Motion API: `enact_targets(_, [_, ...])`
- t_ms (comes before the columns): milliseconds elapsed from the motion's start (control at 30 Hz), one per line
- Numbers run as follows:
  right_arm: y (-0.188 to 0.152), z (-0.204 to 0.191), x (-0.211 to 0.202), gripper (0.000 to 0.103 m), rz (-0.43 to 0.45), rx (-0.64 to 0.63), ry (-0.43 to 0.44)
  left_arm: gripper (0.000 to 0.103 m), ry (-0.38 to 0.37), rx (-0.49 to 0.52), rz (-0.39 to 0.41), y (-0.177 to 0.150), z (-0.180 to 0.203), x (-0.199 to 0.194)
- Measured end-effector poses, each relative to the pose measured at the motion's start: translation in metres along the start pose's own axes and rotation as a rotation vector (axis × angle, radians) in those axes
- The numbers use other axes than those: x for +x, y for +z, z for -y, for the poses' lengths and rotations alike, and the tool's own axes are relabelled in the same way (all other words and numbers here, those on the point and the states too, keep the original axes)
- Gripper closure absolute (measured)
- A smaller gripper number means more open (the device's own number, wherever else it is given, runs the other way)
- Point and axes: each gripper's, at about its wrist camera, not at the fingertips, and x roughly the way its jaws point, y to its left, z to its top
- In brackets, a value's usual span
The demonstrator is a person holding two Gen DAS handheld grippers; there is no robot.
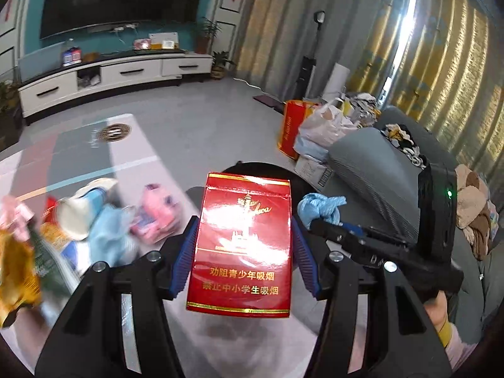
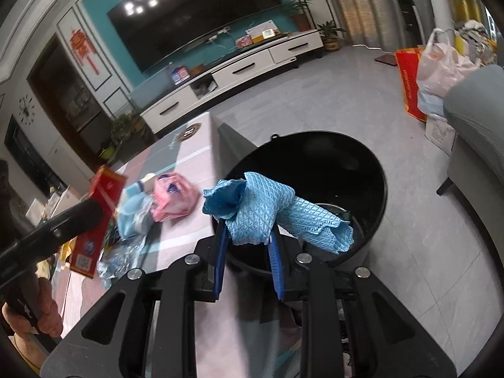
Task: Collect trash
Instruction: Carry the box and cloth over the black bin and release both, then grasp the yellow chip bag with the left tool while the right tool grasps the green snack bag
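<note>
My left gripper is shut on a red cigarette carton and holds it above the table edge; the carton also shows in the right wrist view. My right gripper is shut on a crumpled blue cloth, held over the near rim of the black trash bin. The cloth shows in the left wrist view, with the bin behind the carton. On the table lie a pink wrapper, a light blue wrapper and a cup.
The table has a pastel cover; its right edge meets the bin. A grey sofa stands to the right with bags beyond it. A yellow snack bag lies at the table's left. A TV stand lines the far wall.
</note>
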Motion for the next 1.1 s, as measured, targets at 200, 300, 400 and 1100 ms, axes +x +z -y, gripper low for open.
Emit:
enact_targets(200, [0.005,0.018,0.011,0.076,-0.005,0.035,0.004,0.045,-0.027,0.005,-0.067,0.015,0.011,0.055])
enact_targets(300, [0.007,0.026,0.015,0.075,0.0,0.054,-0.006,0.044,-0.017,-0.006,-0.086,0.02,0.012,0.075])
enact_targets(400, [0.008,0.032,0.021,0.072,-0.001,0.067,-0.018,0.035,-0.008,-0.018,-0.101,0.024,0.009,0.088])
enact_targets(1100, [-0.015,0.008,0.011,0.046,-0.083,0.048,0.03,0.009,0.085,-0.158,-0.134,-0.051,-0.036,0.013])
